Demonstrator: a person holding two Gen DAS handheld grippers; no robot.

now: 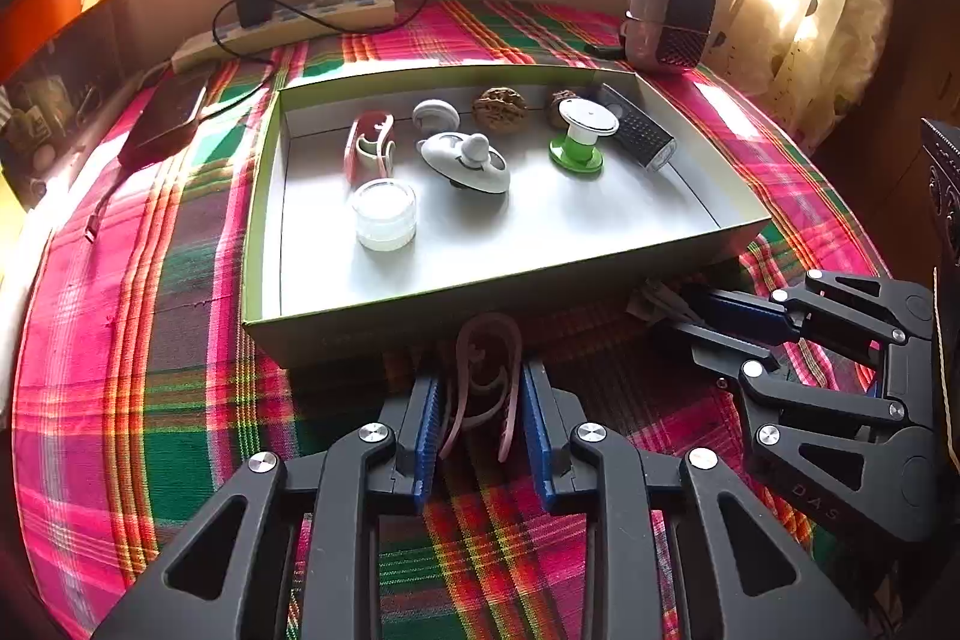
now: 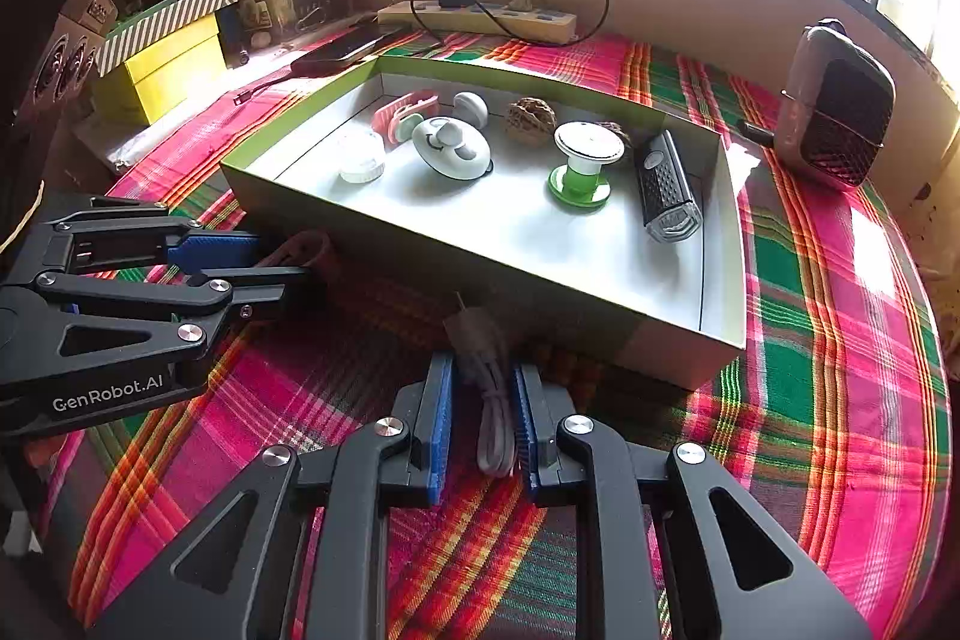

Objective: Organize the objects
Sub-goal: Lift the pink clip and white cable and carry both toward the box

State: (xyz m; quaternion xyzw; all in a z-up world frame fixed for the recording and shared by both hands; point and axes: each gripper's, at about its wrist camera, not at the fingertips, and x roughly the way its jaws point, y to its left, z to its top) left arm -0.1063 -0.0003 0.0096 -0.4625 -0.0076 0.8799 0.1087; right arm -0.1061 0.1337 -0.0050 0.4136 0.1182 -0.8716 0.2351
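A shallow green-rimmed box (image 1: 264,196) (image 2: 726,232) sits on the plaid cloth. It holds a pink clip (image 1: 367,145), a clear jar (image 1: 384,214), a white round gadget (image 1: 465,160), a walnut (image 1: 499,109), a green-and-white spool (image 1: 579,136) and a black grater (image 1: 636,133). My left gripper (image 1: 483,412) straddles a second pink clip (image 1: 486,376) in front of the box; its pads look close against it. My right gripper (image 2: 483,418) straddles a coiled grey cable (image 2: 489,382) in front of the box, pads close beside it.
A power strip (image 1: 288,25) with a black charger stands at the back wall. A dark phone (image 1: 168,115) lies left of the box. A brown speaker (image 1: 669,16) stands at the back right. Yellow boxes (image 2: 168,64) stand at the far left.
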